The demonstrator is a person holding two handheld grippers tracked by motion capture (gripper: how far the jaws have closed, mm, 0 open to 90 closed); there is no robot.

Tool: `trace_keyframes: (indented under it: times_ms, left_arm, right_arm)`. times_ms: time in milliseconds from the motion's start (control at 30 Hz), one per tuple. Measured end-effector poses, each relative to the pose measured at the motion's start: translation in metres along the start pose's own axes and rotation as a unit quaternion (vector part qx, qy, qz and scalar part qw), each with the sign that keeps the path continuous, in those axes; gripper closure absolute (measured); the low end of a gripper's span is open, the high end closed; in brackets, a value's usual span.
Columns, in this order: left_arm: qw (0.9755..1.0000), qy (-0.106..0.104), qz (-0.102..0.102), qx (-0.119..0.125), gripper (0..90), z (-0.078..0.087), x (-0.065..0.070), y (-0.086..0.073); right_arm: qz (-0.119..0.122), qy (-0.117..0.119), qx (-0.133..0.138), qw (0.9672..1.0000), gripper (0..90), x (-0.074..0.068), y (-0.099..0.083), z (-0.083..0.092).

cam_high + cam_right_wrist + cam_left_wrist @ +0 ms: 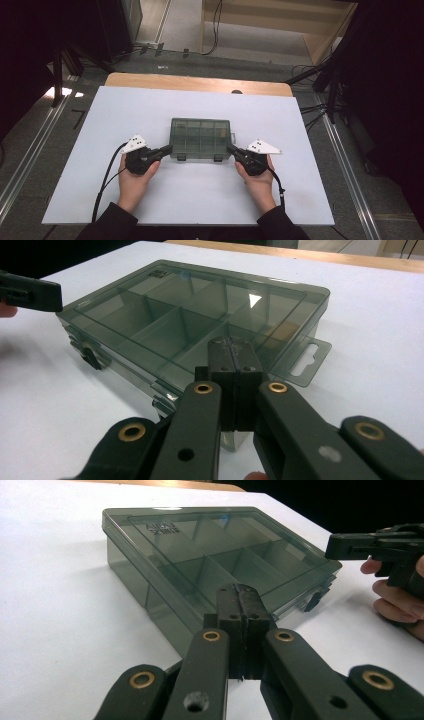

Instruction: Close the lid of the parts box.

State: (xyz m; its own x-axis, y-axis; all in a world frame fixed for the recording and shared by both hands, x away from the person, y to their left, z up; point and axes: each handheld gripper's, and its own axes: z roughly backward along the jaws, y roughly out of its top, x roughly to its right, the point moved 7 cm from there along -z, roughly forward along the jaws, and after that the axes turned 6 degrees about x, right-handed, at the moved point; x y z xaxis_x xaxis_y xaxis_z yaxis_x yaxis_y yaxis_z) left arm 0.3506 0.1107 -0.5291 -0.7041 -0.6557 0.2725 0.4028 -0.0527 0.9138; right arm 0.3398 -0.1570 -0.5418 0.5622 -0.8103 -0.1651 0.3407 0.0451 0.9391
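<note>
Left gripper (169, 148) and right gripper (230, 148) — both clenched, grasping nothing. Each tip sits at a near corner of the closed compartment box (201, 136)

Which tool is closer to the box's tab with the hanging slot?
Right. The right tool sits by the compartment box end bearing the hanging tab; the left tool is at the opposite end.

Raised lettering is showing on the lid of the smoky plastic box (210, 555), near one corner, in two short lines; it is appearing too small and faint for any word to be read.
</note>
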Motion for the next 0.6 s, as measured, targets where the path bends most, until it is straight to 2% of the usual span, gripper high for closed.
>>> trace_keyframes:
  times_ms: [67, 200, 267, 333, 533, 600]
  left_arm:
    - [1.0, -0.005, -0.002, 0.001, 90.0, -0.0004, 0.0011, -0.0001]
    - [0.9999, -0.002, -0.016, 0.001, 89.1, 0.0008, 0.003, 0.0007]
    - [0.9996, -0.005, -0.026, 0.002, 83.3, 0.0016, 0.0054, 0.0016]
    - [0.9995, -0.011, -0.028, 0.002, 78.3, 0.0018, 0.0076, 0.0021]
    - [0.9993, -0.004, -0.034, 0.016, 61.5, 0.0055, 0.0081, 0.0071]
    - [0.999, -0.005, -0.04, 0.018, 59.5, 0.0067, 0.009, 0.0086]
  right_arm:
    - [0.001, 0.001, 0.0, 1.0, 87.9, -0.0004, 0.0002, 0.0001]
    - [-0.001, 0.007, 0.001, 1.0, 83.3, -0.0009, 0.0009, 0.001]
    - [-0.003, 0.012, 0.005, 0.9999, 78.4, -0.001, 0.0021, 0.0017]
    - [-0.004, 0.018, 0.009, 0.9998, 72.3, -0.0013, 0.0035, 0.003]
    - [-0.007, 0.023, 0.018, 0.9996, 55.0, -0.0014, 0.0069, 0.0058]
    - [-0.008, 0.024, 0.02, 0.9995, 48.6, -0.0015, 0.0078, 0.0062]
